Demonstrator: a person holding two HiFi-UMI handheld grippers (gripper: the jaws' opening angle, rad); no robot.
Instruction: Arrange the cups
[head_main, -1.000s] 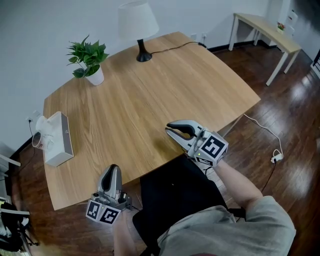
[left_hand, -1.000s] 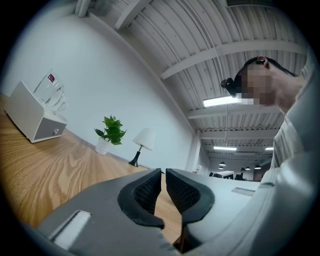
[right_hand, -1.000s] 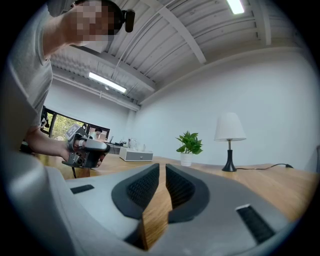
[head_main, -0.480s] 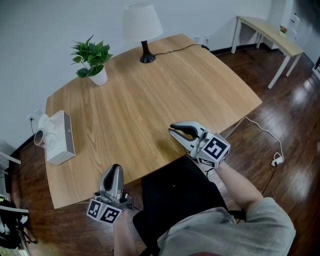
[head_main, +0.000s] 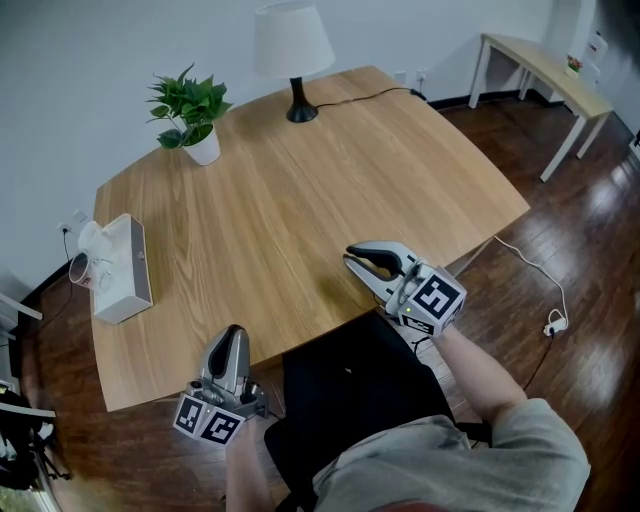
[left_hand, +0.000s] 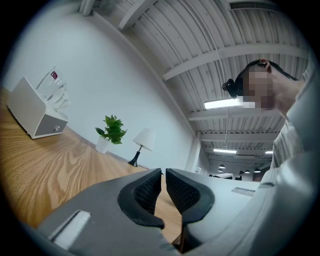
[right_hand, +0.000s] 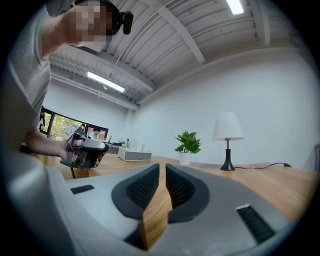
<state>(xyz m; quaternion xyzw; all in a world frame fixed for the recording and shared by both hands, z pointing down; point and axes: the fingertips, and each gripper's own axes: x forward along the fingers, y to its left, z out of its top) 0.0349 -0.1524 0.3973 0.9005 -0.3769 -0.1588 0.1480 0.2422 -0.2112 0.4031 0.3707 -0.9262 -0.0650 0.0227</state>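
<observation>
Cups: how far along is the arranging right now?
Nothing looks arranged: the cups sit at the white box at the left edge of the table. Nothing in hand: left gripper and right gripper are shut and empty near the front edge. All picking and placing remains.

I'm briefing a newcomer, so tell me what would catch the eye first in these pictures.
First come the left tongs and the right tongs, both shut and empty, held at the near edge of a broad wooden table. Along its far side stand a lamp and a potted plant. At its left edge sits a white box with clear cups by it.
</observation>
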